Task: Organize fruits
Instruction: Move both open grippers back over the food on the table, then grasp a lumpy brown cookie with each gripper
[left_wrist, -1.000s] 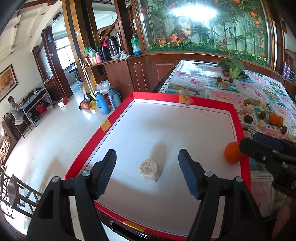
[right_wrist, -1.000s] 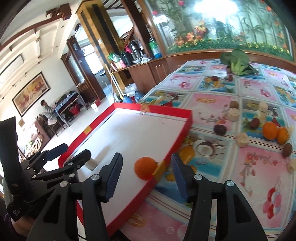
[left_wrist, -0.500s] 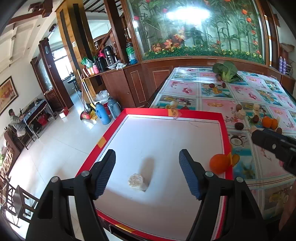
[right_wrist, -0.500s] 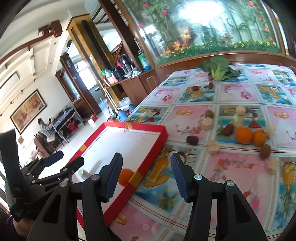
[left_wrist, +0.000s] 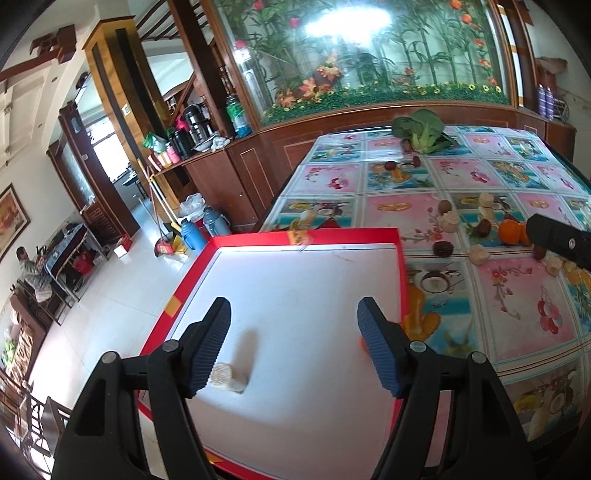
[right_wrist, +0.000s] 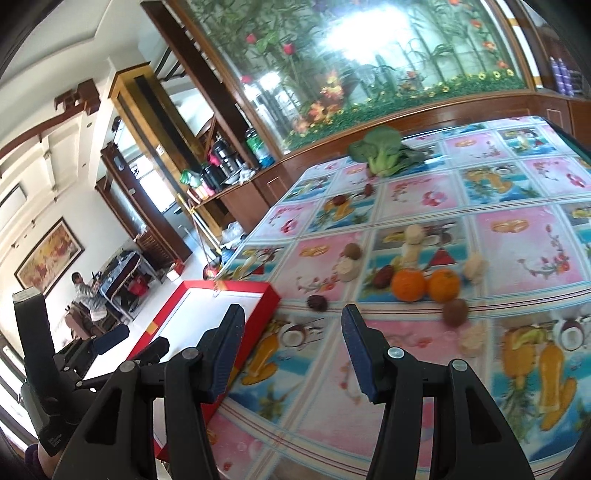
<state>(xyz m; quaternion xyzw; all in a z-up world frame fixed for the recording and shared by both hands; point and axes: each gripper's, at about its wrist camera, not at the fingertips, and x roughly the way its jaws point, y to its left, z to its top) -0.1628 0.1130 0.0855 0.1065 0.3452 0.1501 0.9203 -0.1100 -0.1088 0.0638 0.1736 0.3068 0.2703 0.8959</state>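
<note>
Right hand-held gripper (right_wrist: 291, 350): jaws apart, empty; withdrawn from red tray (right_wrist: 266, 295) after leaving orange there. Left hand-held gripper (left_wrist: 293, 347): apart, empty. Remaining oranges (right_wrist: 408, 285) mid-surface; next pick pending.

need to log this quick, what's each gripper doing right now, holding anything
Left gripper: open, holding nothing.
Right gripper: open, holding nothing.

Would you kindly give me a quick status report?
Both grippers, left and right, open, empty. Beige piece lies in red tray; two oranges wait on tablecloth. Path clear.
</note>
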